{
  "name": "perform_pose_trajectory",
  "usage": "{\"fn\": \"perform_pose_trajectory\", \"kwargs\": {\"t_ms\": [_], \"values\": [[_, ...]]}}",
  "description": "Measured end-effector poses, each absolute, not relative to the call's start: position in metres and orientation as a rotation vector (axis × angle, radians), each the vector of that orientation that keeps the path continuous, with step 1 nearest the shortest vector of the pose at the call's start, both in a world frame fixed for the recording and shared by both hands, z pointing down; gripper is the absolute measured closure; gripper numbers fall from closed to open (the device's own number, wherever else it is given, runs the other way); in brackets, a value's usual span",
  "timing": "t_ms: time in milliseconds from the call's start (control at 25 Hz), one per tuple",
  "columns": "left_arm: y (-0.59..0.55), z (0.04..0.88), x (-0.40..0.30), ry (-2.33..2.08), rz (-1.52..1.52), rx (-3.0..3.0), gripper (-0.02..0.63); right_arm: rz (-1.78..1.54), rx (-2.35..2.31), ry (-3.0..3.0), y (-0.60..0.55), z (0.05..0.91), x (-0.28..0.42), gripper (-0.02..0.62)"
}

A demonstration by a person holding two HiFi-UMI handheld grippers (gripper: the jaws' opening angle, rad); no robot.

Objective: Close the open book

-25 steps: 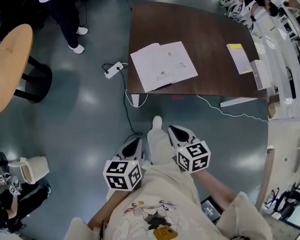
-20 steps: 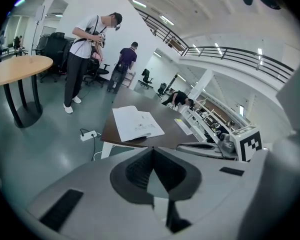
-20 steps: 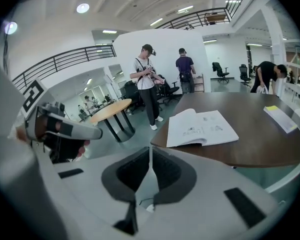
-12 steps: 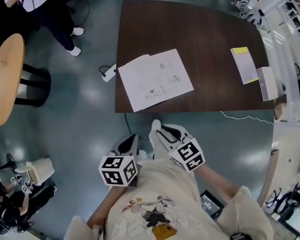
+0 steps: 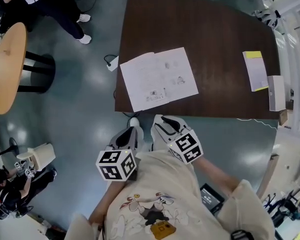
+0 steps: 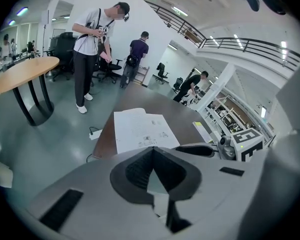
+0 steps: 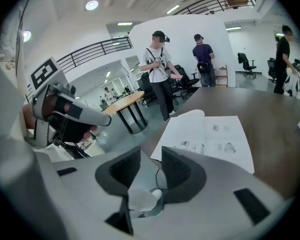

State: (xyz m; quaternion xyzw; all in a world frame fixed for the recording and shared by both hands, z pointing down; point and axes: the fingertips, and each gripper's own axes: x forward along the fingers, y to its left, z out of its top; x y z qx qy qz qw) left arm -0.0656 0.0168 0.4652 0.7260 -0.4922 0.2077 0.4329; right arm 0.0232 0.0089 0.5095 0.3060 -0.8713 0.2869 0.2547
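The open book point(image 5: 157, 78) lies flat, white pages up, on the near left part of the dark brown table point(image 5: 215, 29). It also shows in the left gripper view point(image 6: 142, 130) and the right gripper view point(image 7: 210, 136). Both grippers hang in front of the table's near edge, short of the book and touching nothing. My left gripper point(image 5: 133, 130) point(image 6: 152, 151) is shut, its tips meeting, nothing held. The jaws of my right gripper point(image 5: 159, 120) point(image 7: 151, 156) are opening, with a clear gap and nothing between them.
A yellow-edged booklet point(image 5: 255, 70) and a white box point(image 5: 276, 92) lie at the table's right side. On the floor are a power strip point(image 5: 112, 63) and a white cable point(image 5: 255, 120). A round wooden table point(image 5: 7, 66) and a standing person point(image 5: 55, 4) are at the left.
The table's near edge has come closer to both grippers, which moved forward toward the book. The right gripper's jaws have parted; the left gripper stays shut.
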Motion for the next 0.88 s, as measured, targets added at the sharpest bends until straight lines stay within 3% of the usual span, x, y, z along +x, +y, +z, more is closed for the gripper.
{"fn": "perform_pose_trajectory", "kwargs": {"t_ms": [880], "values": [[0.011, 0.476, -0.102, -1.253, 0.546, 1.848, 0.6, 1.332, 1.01, -2.212, -0.003, 0.596, -0.012, 0.443]]}}
